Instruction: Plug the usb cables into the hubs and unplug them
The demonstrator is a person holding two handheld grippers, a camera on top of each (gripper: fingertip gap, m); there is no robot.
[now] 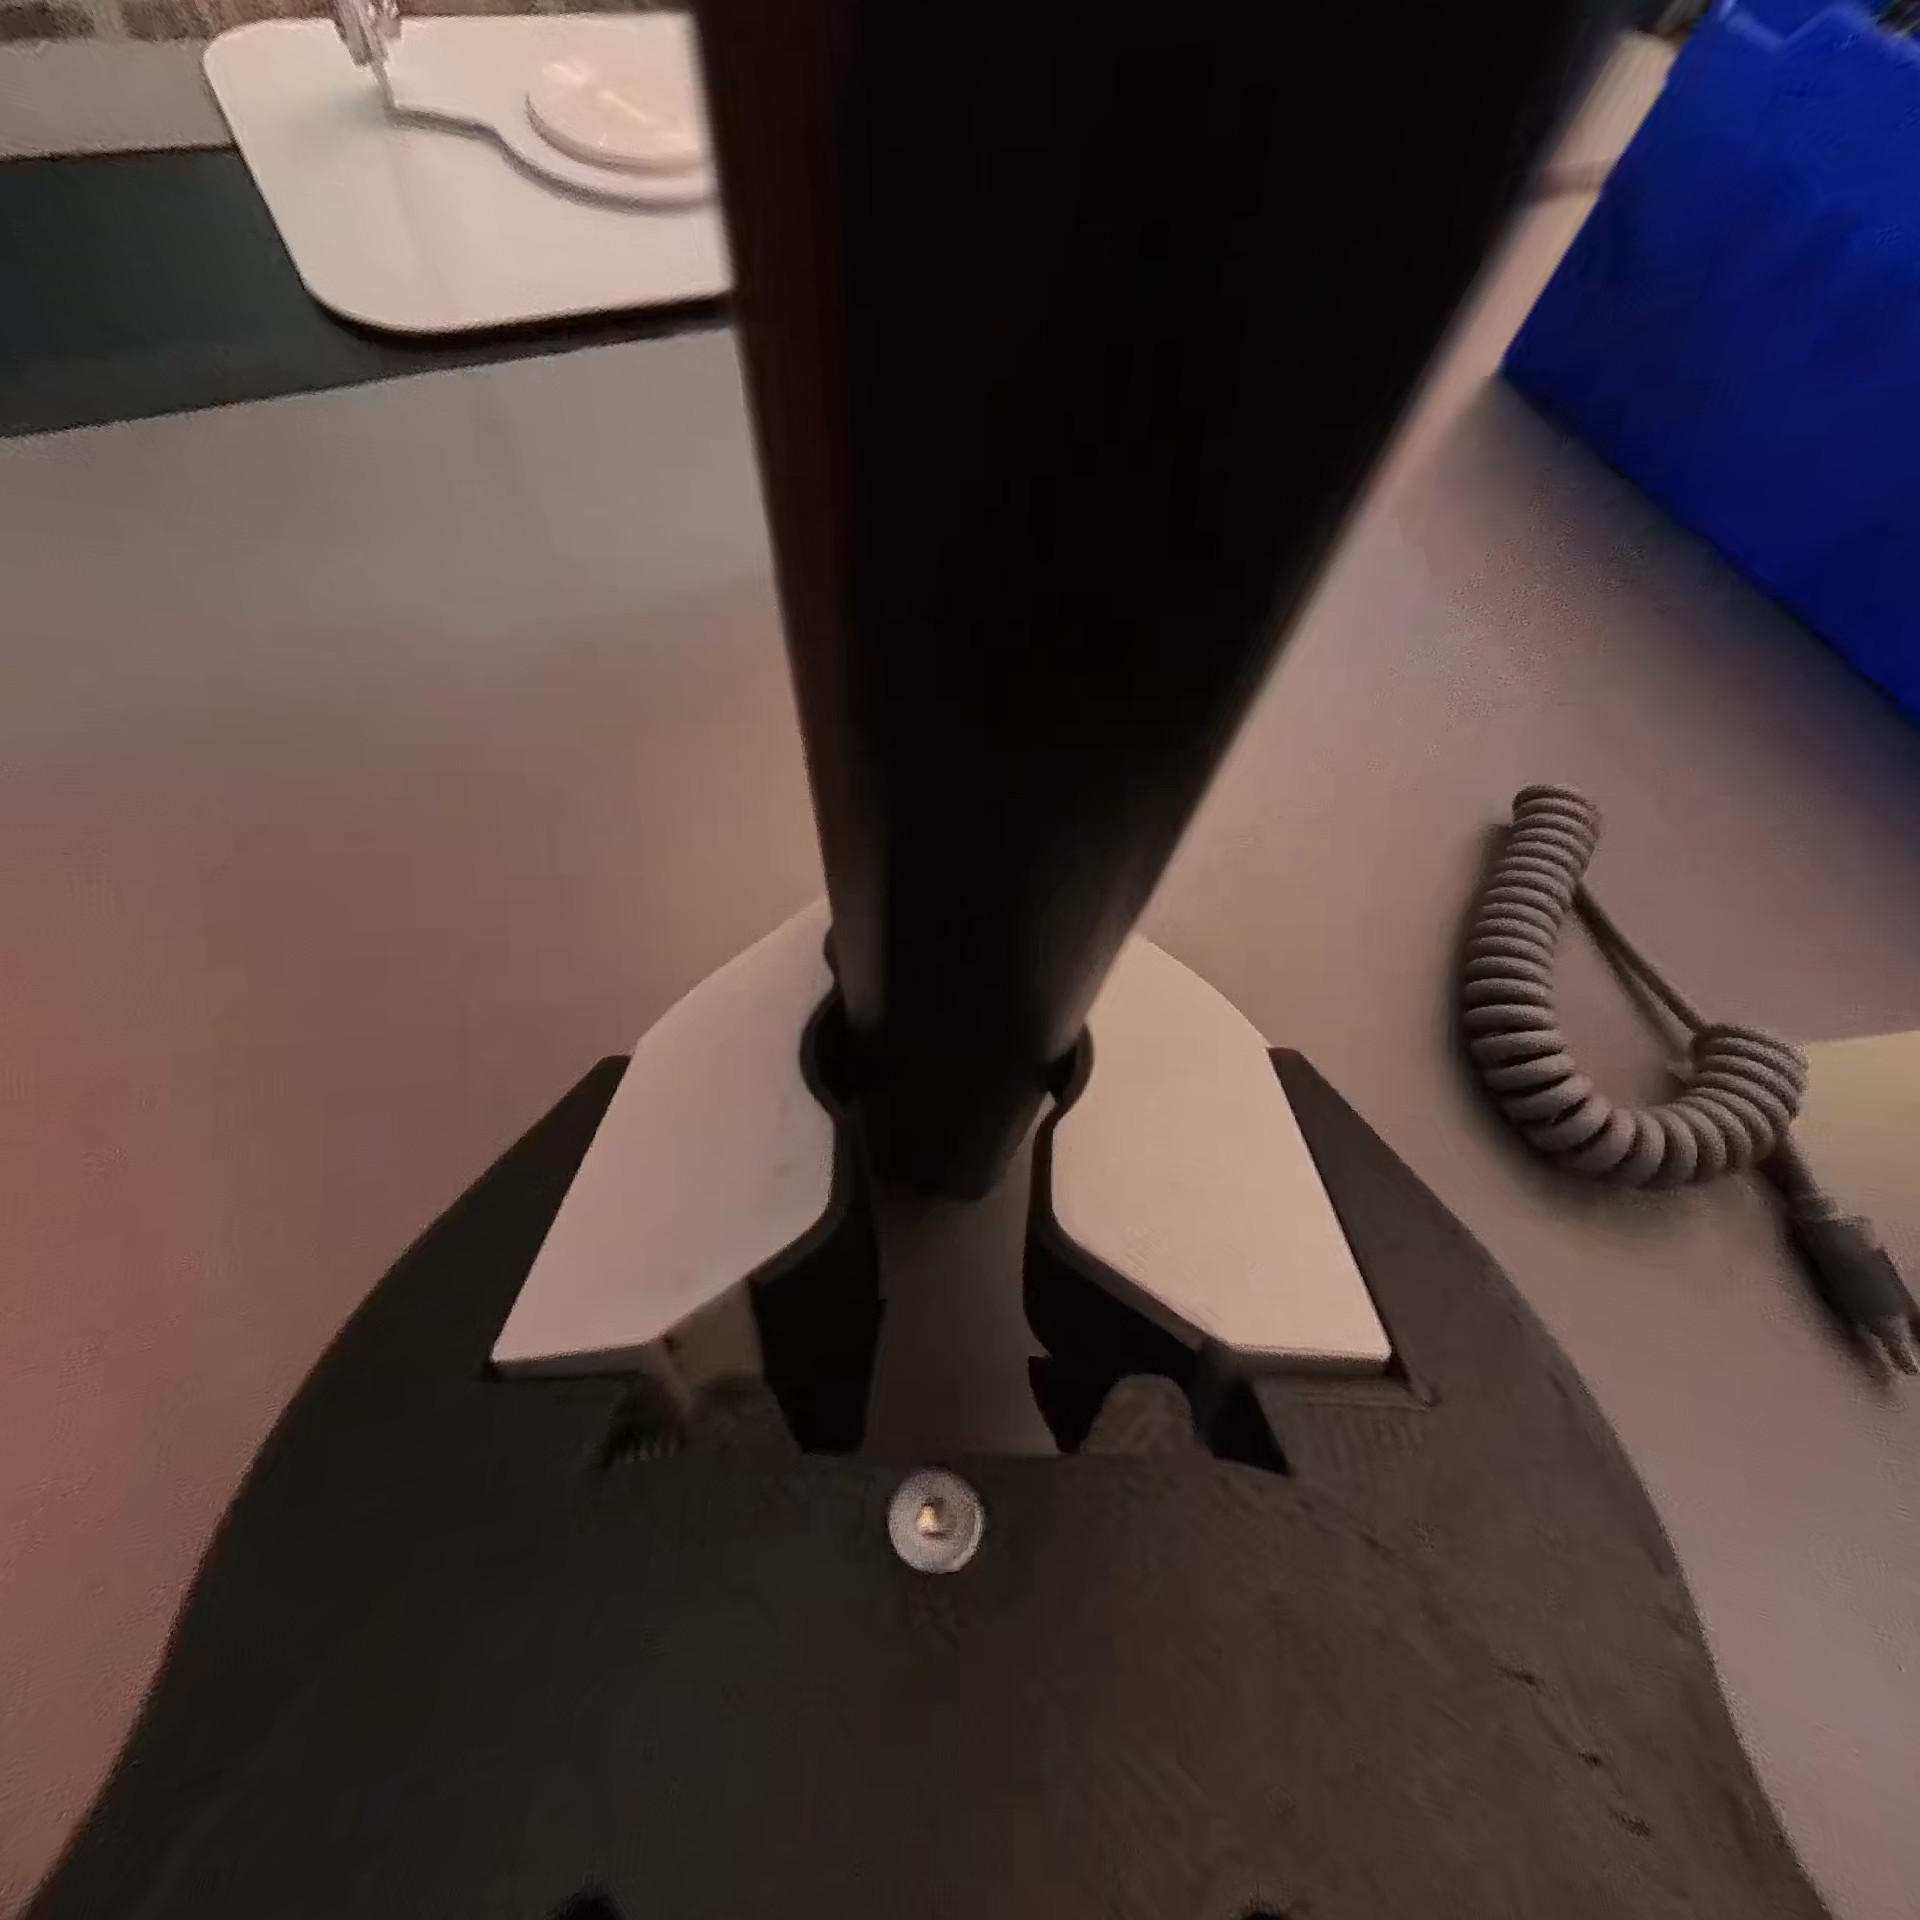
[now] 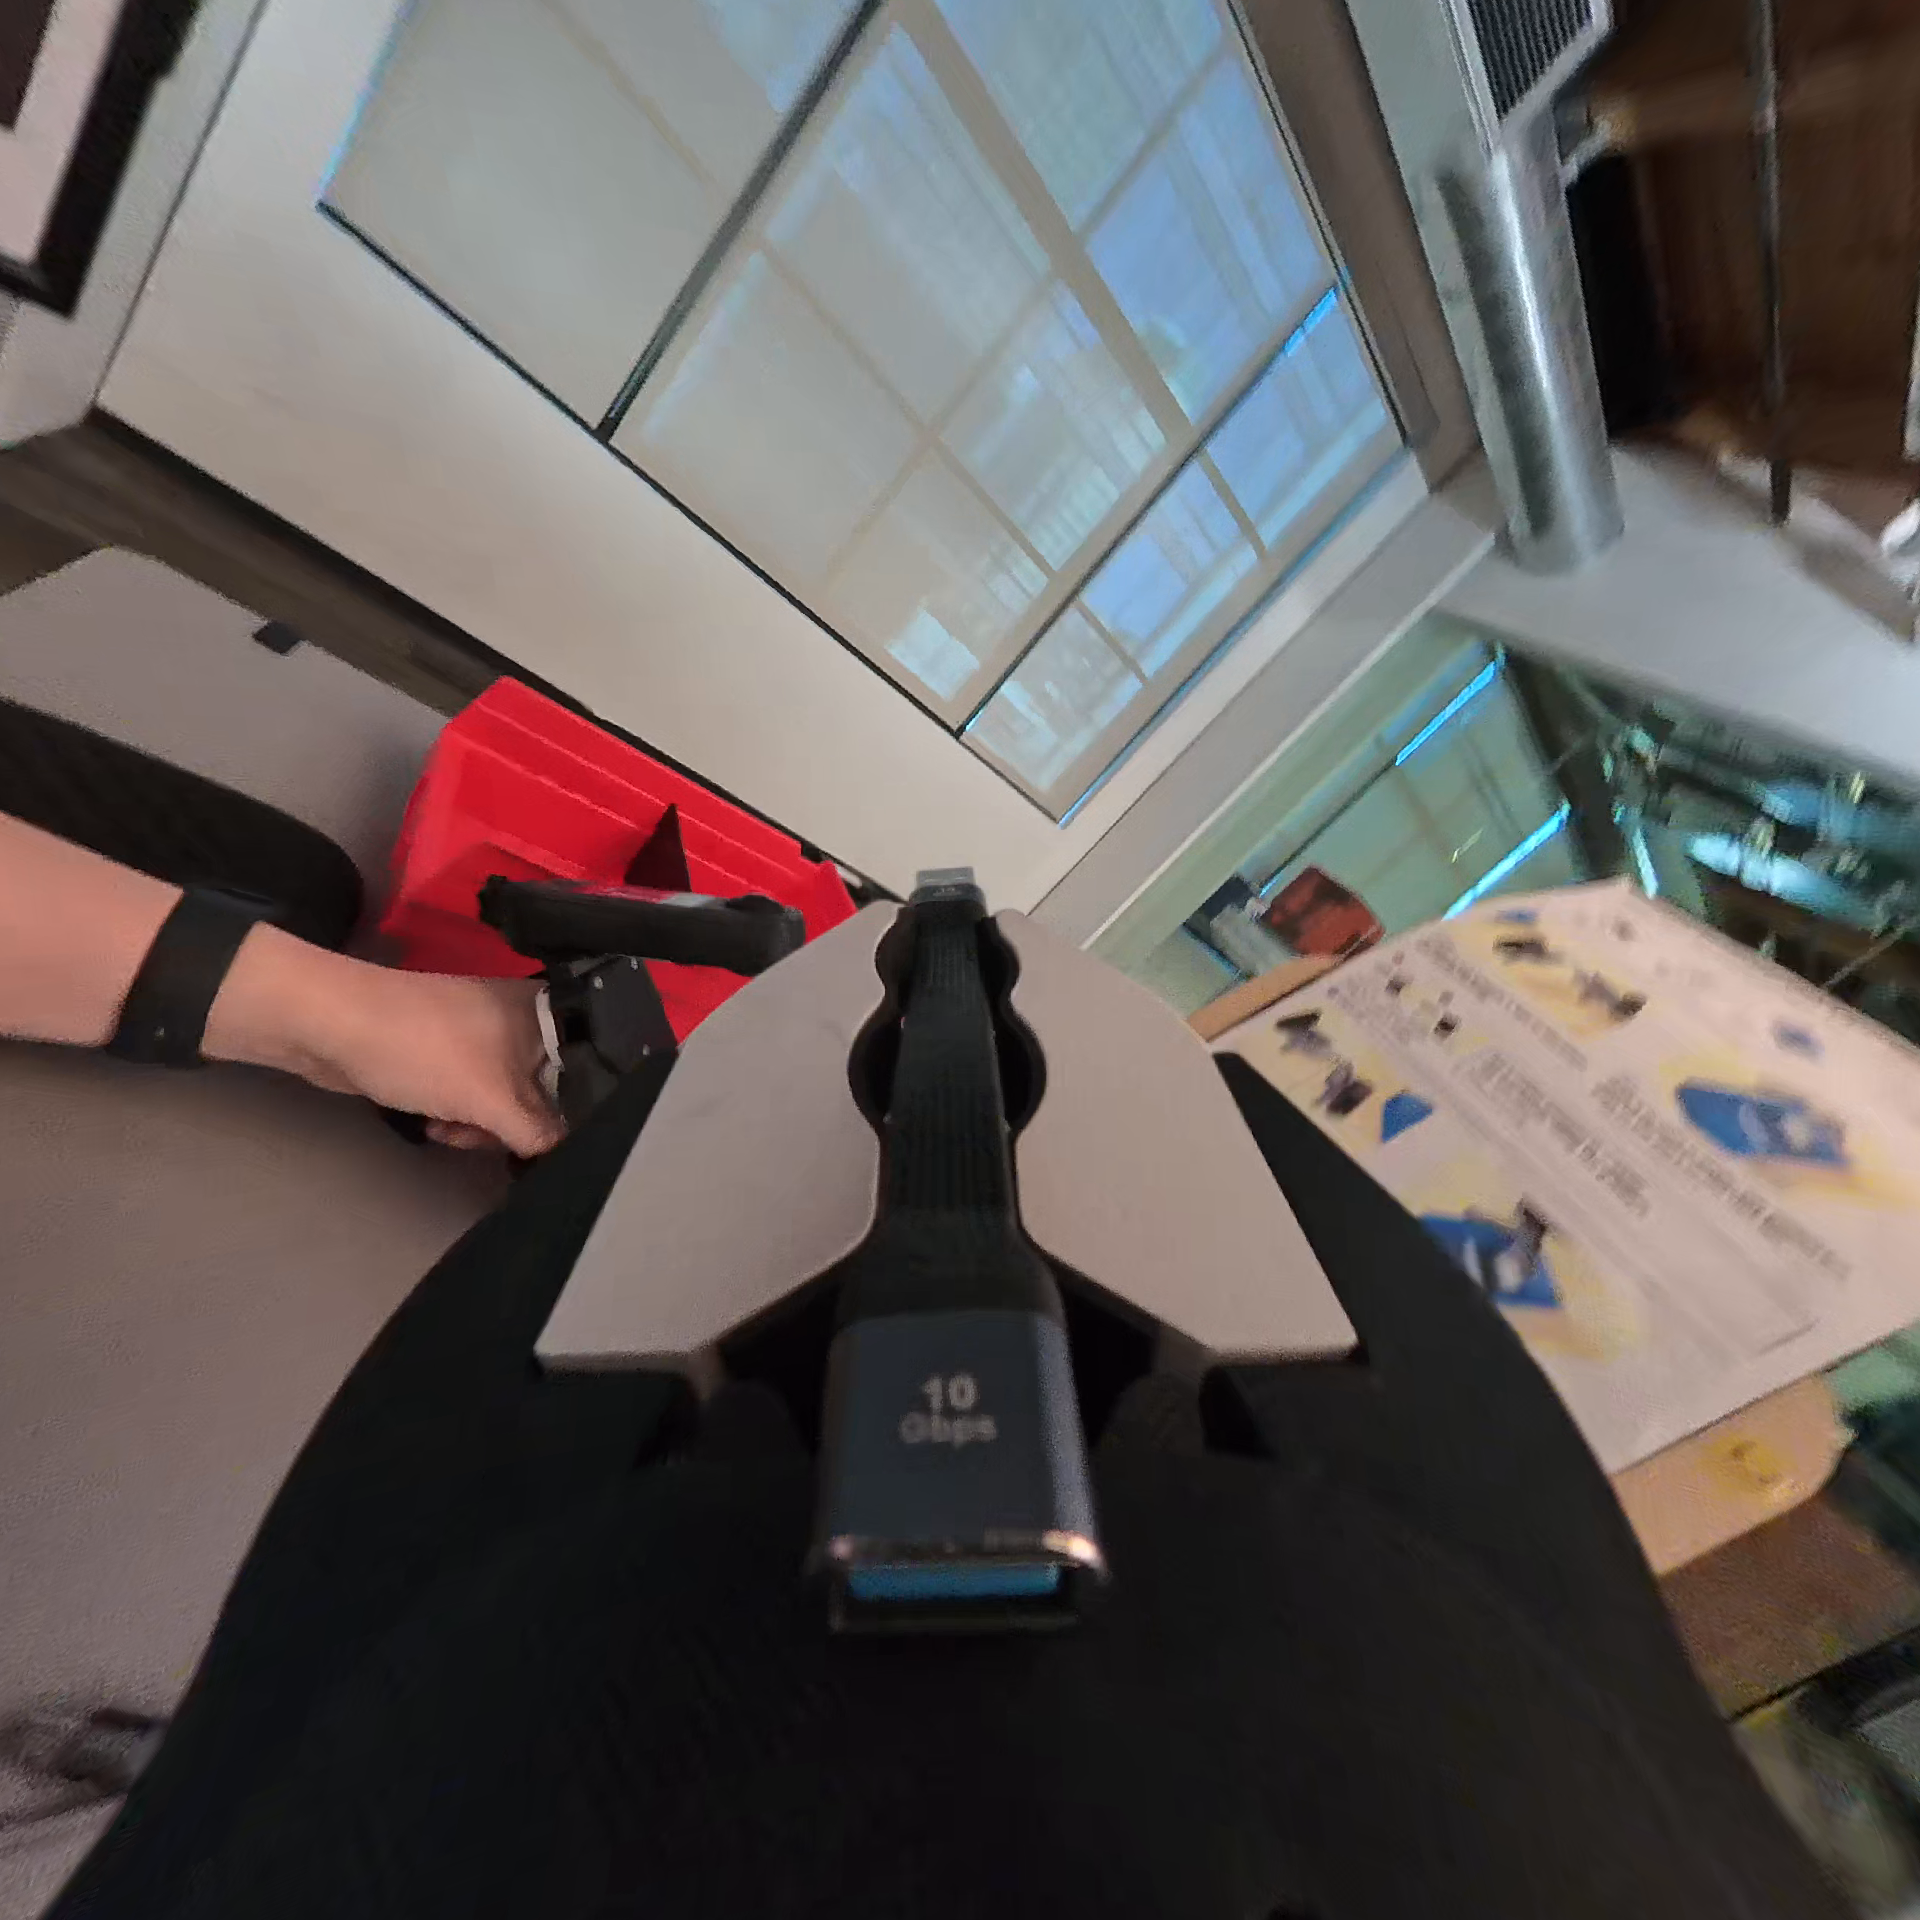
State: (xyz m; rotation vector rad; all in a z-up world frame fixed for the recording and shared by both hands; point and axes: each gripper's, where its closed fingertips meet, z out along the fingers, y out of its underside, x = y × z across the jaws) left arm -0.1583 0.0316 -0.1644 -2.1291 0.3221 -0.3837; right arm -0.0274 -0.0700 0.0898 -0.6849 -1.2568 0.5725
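Black hub [image 1: 997, 520] between white pads [image 1: 707, 1174] on a black left gripper [image 1: 940, 1039]; grey coiled cable [image 1: 1548, 1039], blue bin [image 1: 1756, 416], grey table [image 1: 416, 727]. Black braided adapter cable [image 2: 940, 1091] with dark grey shell and blue port, red bin [image 2: 561, 821], black wristband [image 2: 177, 977].

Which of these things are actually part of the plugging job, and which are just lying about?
In the job:
- left gripper, shut on black hub
- right gripper, shut on short adapter cable
- coiled grey cable, probably

Lying about:
- blue bin
- red bin
- white stand base
- poster
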